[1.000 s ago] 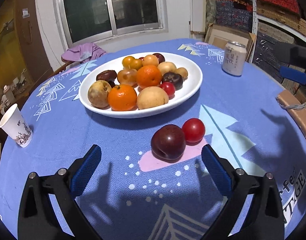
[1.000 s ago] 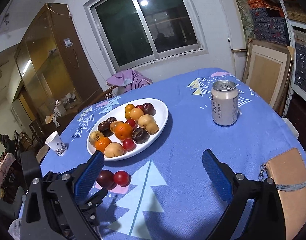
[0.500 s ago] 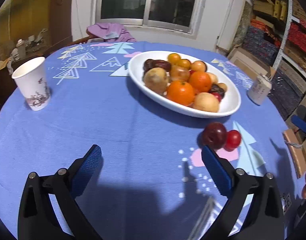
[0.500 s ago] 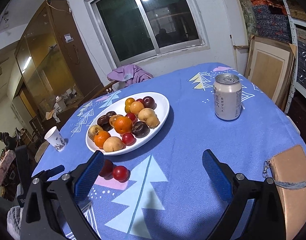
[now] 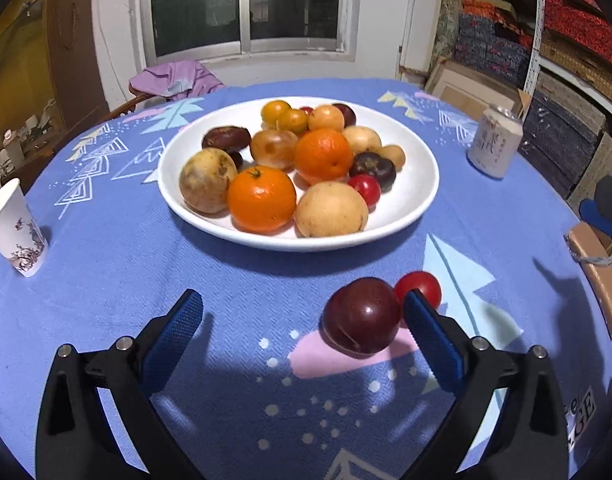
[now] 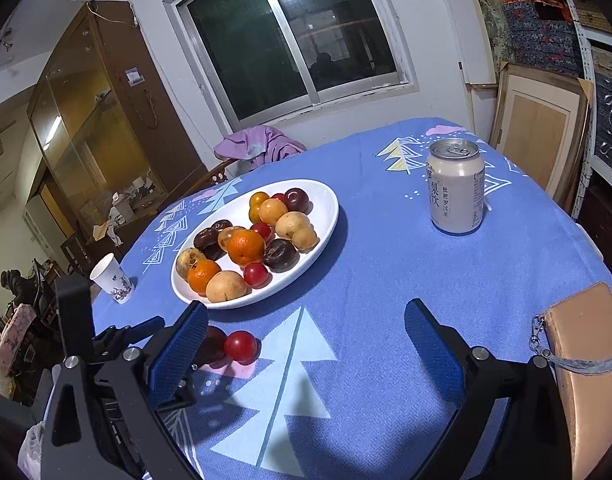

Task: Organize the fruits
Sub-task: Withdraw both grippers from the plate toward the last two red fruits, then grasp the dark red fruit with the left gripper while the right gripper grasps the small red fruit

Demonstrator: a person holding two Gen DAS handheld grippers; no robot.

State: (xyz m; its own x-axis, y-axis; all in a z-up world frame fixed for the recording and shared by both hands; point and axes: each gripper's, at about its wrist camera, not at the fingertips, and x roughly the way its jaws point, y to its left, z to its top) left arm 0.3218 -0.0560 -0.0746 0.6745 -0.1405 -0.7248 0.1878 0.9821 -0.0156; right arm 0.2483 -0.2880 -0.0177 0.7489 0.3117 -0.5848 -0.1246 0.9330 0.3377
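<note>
A white oval plate (image 5: 421, 196) (image 6: 329, 216) holds several fruits: oranges, pale pears, dark plums and small red ones. On the blue cloth in front of it lie a dark red plum (image 5: 361, 315) (image 6: 212, 346) and a small red fruit (image 5: 418, 285) (image 6: 240, 345), touching each other. My left gripper (image 5: 302, 330) is open; the plum sits just inside its right finger, the red fruit behind that finger. My right gripper (image 6: 306, 344) is open over bare cloth, with the two loose fruits by its left finger. The left gripper's body shows at the lower left of the right wrist view.
A drink can (image 5: 493, 142) (image 6: 457, 186) stands at the right of the table. A paper cup (image 5: 14, 228) (image 6: 112, 278) stands at the left edge. A tan pouch with a zip (image 6: 585, 356) (image 5: 595, 276) lies at the right edge. A chair with purple cloth (image 6: 260, 146) stands behind.
My left gripper swung left across the table, then back toward the plate and closer to the plum, now at its right finger. The right gripper drifted slightly nearer the table.
</note>
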